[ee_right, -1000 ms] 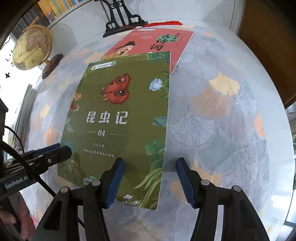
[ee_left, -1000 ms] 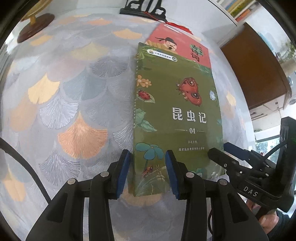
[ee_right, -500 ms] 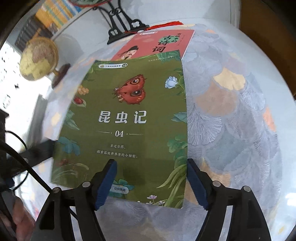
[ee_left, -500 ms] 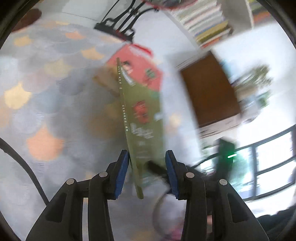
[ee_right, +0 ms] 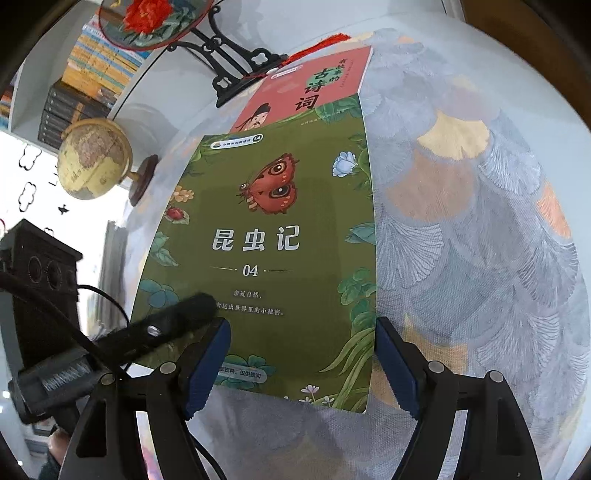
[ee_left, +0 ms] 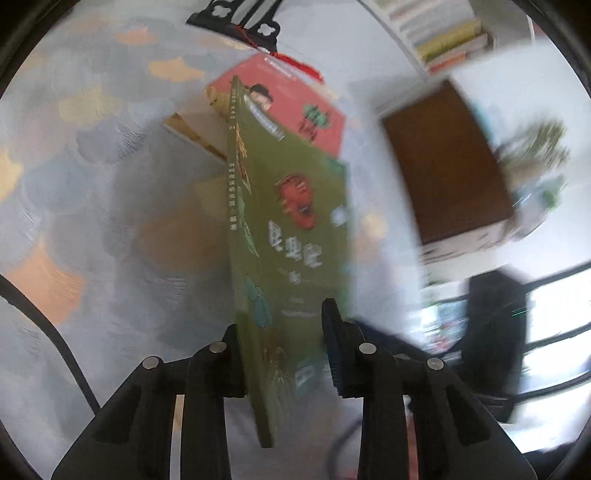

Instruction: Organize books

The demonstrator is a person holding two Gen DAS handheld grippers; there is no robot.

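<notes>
Under green book (ee_right: 266, 258), red book (ee_right: 314, 88) half-hidden, left hand-held gripper (ee_left: 280, 354) closing on green book, right hand-held gripper (ee_right: 303, 365) released.

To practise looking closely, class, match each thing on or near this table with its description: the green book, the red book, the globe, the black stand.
Things:
1. green book
2. red book
3. globe
4. black stand

Descriptions:
A. partly covered by another book
B. holds up a round fan with a red flower
C. shows a butterfly on its cover
D. sits on a round wooden base

Pairs: 1-C, 2-A, 3-D, 4-B
</notes>
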